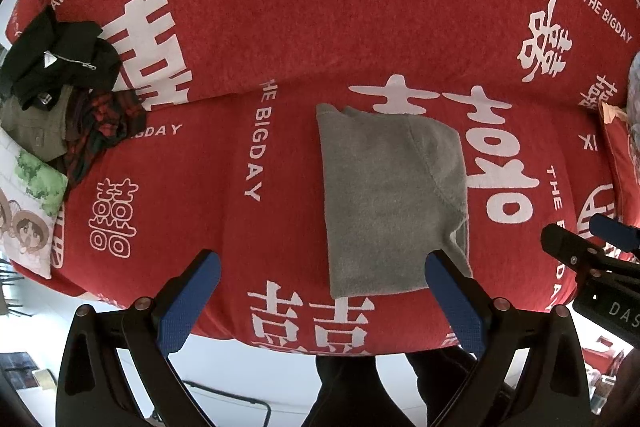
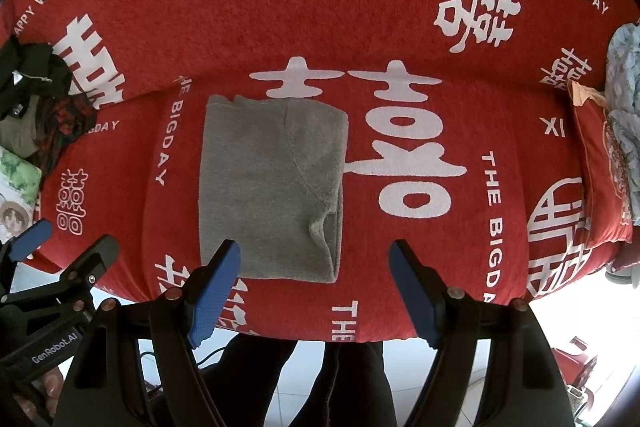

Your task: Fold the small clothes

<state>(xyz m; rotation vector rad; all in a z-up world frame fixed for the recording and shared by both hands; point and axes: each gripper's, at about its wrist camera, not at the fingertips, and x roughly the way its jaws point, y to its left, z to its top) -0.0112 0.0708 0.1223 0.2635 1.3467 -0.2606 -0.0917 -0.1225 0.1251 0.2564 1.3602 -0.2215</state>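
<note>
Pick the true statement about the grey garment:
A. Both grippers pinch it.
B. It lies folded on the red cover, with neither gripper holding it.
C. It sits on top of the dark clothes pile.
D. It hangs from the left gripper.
B: the grey garment lies folded flat on the red cover, with the left gripper and the right gripper both open and empty.

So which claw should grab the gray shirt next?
Probably the right claw: open, with the gray shirt's near edge between its fingers. The left claw, also open, sits off to the shirt's left side.
</note>
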